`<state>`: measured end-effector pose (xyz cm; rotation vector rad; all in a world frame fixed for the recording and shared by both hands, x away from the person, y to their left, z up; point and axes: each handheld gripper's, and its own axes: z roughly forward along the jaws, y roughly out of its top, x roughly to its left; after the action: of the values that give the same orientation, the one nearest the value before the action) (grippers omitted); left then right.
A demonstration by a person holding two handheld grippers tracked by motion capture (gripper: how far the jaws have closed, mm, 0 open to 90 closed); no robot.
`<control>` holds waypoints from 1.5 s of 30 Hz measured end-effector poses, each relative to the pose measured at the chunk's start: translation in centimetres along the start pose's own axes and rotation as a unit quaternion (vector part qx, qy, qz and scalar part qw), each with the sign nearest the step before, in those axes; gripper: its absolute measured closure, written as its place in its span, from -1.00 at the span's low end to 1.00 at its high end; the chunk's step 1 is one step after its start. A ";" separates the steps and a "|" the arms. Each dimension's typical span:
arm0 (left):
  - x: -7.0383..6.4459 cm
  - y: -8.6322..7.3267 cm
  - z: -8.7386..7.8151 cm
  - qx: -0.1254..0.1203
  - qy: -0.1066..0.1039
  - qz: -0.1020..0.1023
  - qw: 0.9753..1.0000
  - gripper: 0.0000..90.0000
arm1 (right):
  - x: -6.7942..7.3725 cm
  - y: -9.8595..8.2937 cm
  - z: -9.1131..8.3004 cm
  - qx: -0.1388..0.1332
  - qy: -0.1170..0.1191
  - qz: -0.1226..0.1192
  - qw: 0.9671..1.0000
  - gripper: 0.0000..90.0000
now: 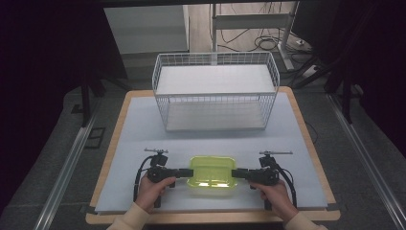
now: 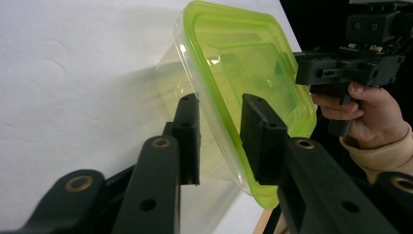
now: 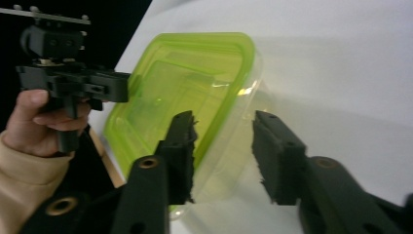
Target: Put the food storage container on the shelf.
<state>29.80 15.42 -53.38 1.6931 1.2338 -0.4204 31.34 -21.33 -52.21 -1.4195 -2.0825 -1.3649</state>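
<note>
While we straddle each end rim of the green-lidded container with the left gripper and right gripper, jaws spread and not yet clamped, uneven closing could tilt or slide it. It rests on the white-covered counter, near edge; a wire basket stands behind, dark room around.

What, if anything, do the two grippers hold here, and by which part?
Nothing is clamped yet. The left gripper and right gripper stand open, each straddling a short end rim of the green-lidded container.
</note>
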 end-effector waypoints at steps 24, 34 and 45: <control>-1.2 -0.1 -0.7 -0.010 -0.016 0.008 1.000 0.80 | 0.6 0.8 -1.0 -0.012 0.024 0.019 0.999 0.81; -2.0 0.9 -1.1 -0.018 -0.022 0.013 1.000 0.80 | 1.1 1.6 -1.9 -0.027 0.030 0.013 0.999 0.81; -3.9 3.9 -2.1 -0.034 -0.030 0.032 0.998 0.81 | 2.9 4.3 -3.8 -0.046 0.027 -0.010 0.999 0.81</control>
<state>30.97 15.05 -47.63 1.6464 1.1361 -0.3840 32.53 -22.43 -46.01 -1.3841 -2.0294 -1.5073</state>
